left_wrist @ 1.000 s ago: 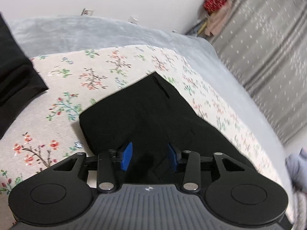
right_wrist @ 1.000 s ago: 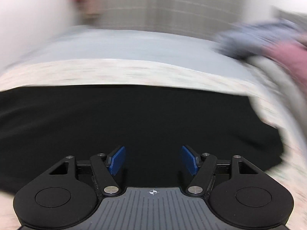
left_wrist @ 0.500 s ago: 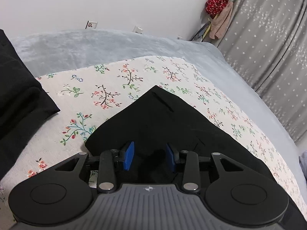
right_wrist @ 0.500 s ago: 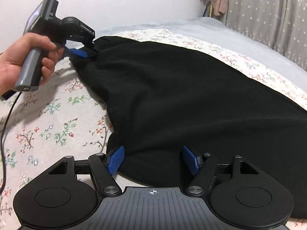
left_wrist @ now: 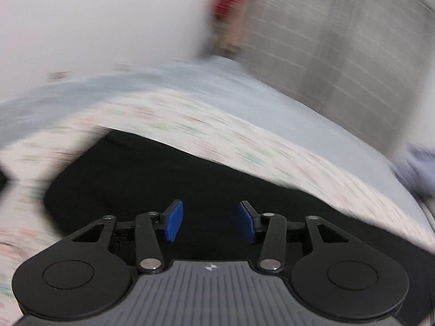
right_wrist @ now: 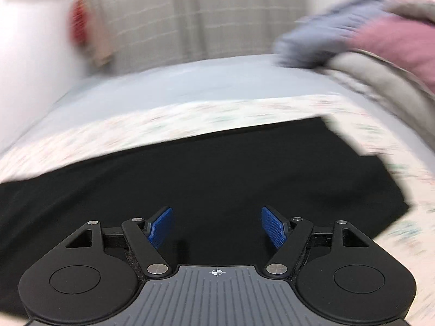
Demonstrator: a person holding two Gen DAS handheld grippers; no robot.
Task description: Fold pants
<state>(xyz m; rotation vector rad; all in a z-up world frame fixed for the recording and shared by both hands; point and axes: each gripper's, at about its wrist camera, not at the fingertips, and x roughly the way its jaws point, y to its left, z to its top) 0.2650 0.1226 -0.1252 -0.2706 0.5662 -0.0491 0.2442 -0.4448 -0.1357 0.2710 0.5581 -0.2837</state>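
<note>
Both hand-held grippers opening, empty (left (left_wrist: 210, 222), right (right_wrist: 217, 226)); black pants (right_wrist: 217, 174) seemingly flat.

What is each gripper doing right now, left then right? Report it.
Left gripper: jaws opening, nothing pinched; the black pants lie beneath it.
Right gripper: jaws opening, nothing between the pads, over the same pants.

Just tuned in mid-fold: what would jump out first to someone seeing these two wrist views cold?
The black pants dominate, spread flat across the floral sheet and filling the lower middle of both views. Next come the blue pads of the left gripper and right gripper, both opening over the dark cloth with nothing pinched. A heap of pink and grey-blue laundry sits far right.
</note>
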